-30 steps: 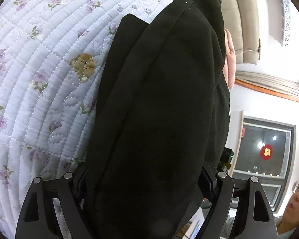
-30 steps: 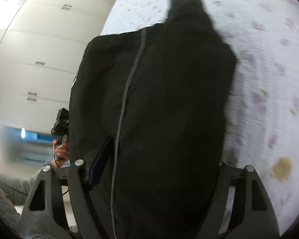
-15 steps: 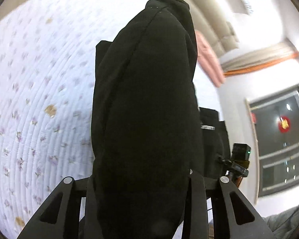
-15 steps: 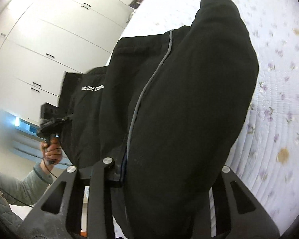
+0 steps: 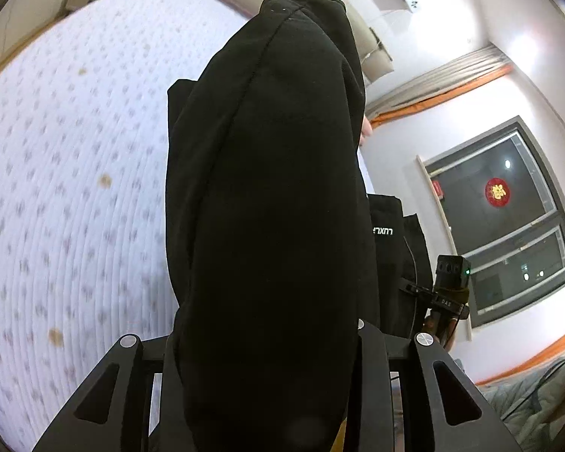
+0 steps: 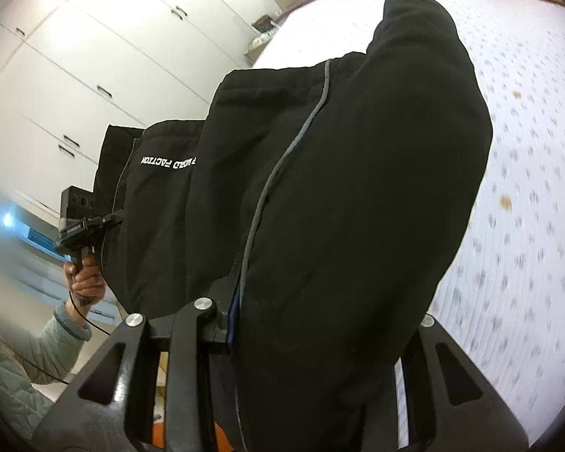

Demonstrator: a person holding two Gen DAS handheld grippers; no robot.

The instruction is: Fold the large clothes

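A: Now, the white quilted bedspread with small floral print (image 5: pixel 67 196) is seen from farther off than a second ago; what has been changed?

B: The large black fabric garment with grey piping and white lettering (image 6: pixel 320 196) has been lifted clear of much of the bed. It is hung between the two tools, well above the quilt, with its lower part hidden behind its own bulk.

A: And the tongs?

B: Both have been closed within the last second. The left gripper (image 5: pixel 263 369) is clenched on a thick bunch of the black cloth, and the right gripper (image 6: pixel 320 339) likewise; cloth is pinched between the jaws of each.

A: The meaning for the fold?

B: A two-point hold appears secured, so the garment can probably be shaken out or laid flat next.
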